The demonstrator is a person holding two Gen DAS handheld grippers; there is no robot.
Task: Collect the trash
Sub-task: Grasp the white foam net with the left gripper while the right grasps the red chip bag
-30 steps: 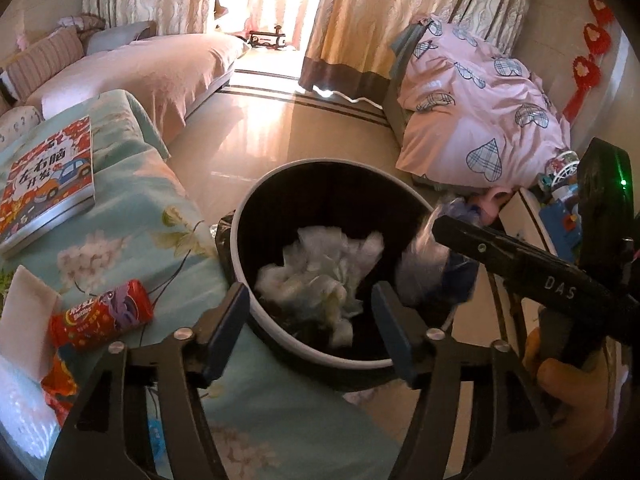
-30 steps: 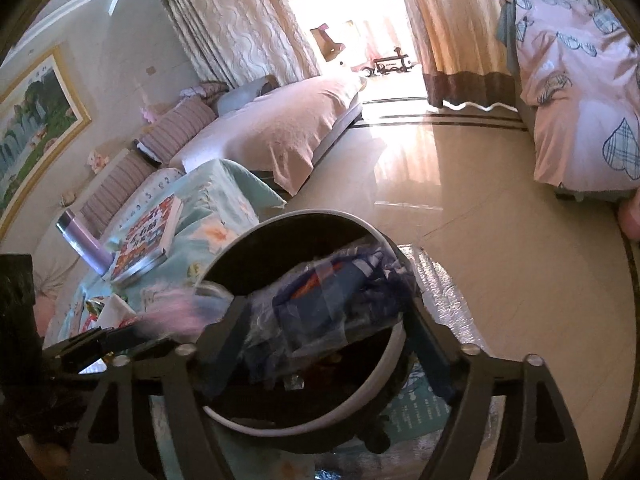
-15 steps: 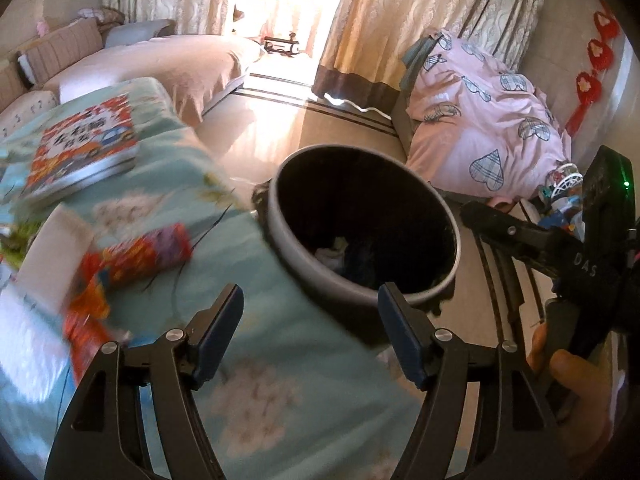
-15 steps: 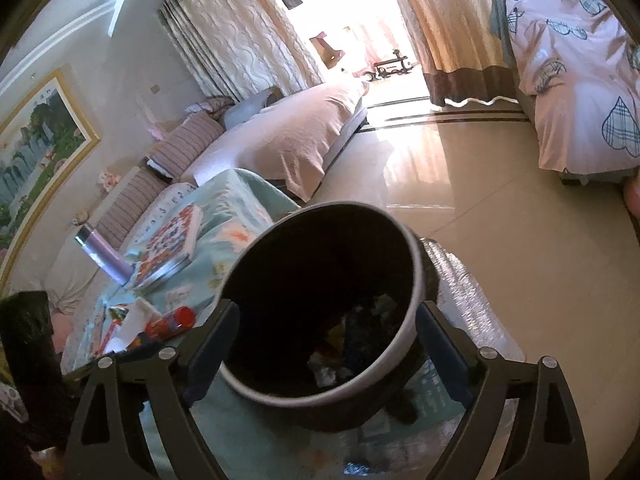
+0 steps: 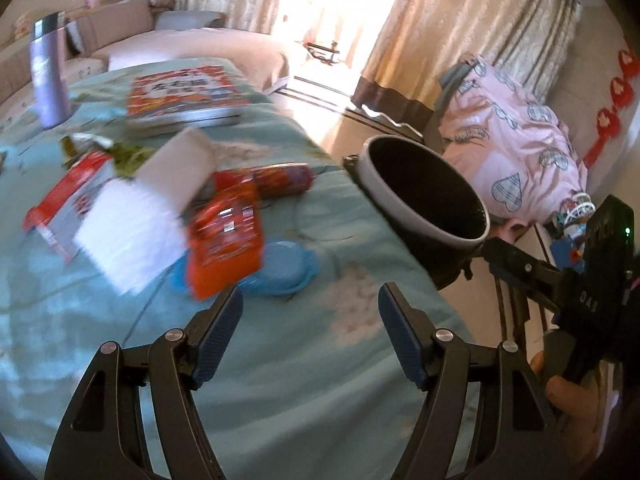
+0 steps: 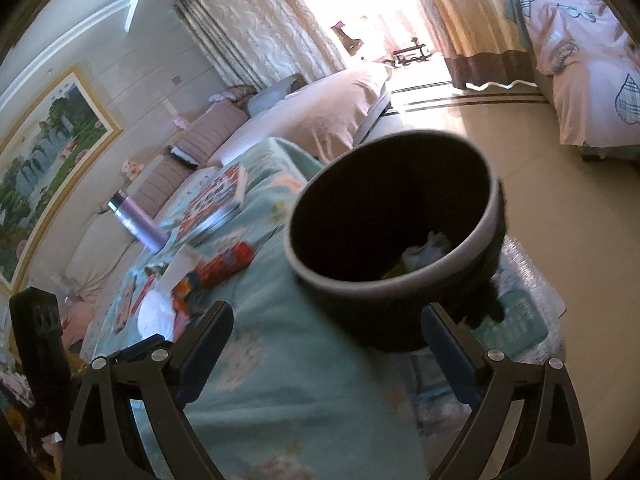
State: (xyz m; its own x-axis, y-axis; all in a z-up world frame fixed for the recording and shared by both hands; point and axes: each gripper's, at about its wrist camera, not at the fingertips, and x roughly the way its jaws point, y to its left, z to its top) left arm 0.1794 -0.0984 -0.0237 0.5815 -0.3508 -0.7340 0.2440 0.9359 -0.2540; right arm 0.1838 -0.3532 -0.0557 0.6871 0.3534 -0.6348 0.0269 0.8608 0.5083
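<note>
Blue-padded left gripper: jaws wide, empty, over the tablecloth
Right gripper: jaws wide, released; wrapper held a second ago gone
Bin: beside table, trash inside, seen only from right wrist
Orange packet: on table, before left gripper

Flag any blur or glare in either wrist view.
Left wrist: motion blur smears the white tissue pack and orange wrapper; window blown out. Right wrist: bin rim soft, window glare, bin interior too dark to read.
</note>
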